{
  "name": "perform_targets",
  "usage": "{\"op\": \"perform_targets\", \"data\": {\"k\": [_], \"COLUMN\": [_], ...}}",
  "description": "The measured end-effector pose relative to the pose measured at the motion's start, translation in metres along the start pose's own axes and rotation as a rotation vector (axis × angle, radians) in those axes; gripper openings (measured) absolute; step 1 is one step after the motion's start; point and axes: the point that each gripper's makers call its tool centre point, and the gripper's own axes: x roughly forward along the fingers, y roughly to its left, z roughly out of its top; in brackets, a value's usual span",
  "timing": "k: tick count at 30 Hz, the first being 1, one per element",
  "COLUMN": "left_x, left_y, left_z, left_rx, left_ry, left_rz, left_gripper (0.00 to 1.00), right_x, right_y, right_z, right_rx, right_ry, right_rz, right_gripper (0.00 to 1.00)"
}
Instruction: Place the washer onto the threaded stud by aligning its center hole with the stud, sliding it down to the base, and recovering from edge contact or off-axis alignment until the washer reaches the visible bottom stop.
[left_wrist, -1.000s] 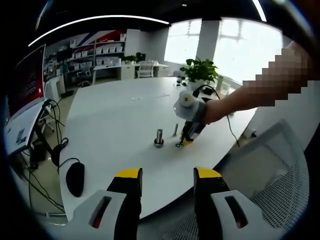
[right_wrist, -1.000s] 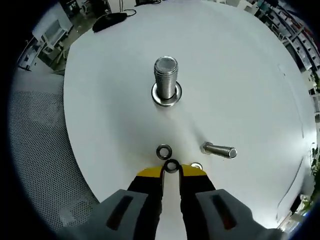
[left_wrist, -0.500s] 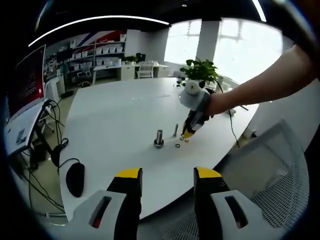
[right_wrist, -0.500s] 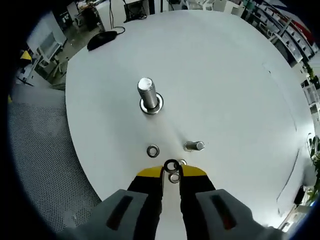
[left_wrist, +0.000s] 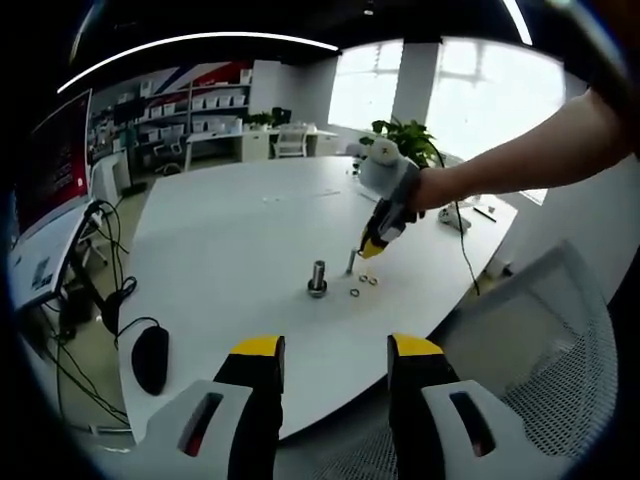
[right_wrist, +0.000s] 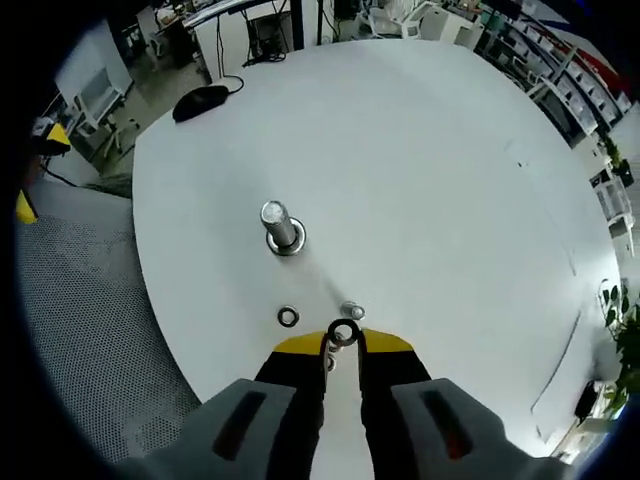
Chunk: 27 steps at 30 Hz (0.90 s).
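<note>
The right tongs (right_wrist: 343, 343) pinch a small dark metal washer (right_wrist: 343, 333) by its rim, high above the round white surface (right_wrist: 420, 180); the upright silver threaded stud (right_wrist: 275, 222) stands well ahead. A tilted descent could catch the stud's edge and knock the washer free. The left tongs (left_wrist: 330, 352) hang back released

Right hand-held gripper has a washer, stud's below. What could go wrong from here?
1. The washer sits only at the tips of the right hand-held gripper, so it may slip or twist.
2. It hangs well away from the threaded stud; an off-axis descent could catch its edge.
3. A loose washer lies near the path.
</note>
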Motion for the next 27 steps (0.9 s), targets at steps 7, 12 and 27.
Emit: {"op": "perform_targets", "data": {"k": [7, 12, 27], "left_x": [0.001, 0.001, 0.001], "left_y": [0.000, 0.000, 0.001], "left_z": [0.000, -0.001, -0.002], "left_rx": [0.000, 0.000, -0.003], "left_ry": [0.002, 0.003, 0.008], "left_rz": [-0.003, -0.004, 0.000], "left_gripper": [0.39, 0.39, 0.39], "right_x": [-0.004, -0.008, 0.001], "right_y": [-0.002, -0.003, -0.003], "right_z": [0.006, 0.009, 0.014], "right_rx": [-0.003, 0.001, -0.015], "right_ry": [-0.015, -0.023, -0.010], "right_rz": [-0.007, -0.016, -0.004], "right_gripper": [0.14, 0.14, 0.14]}}
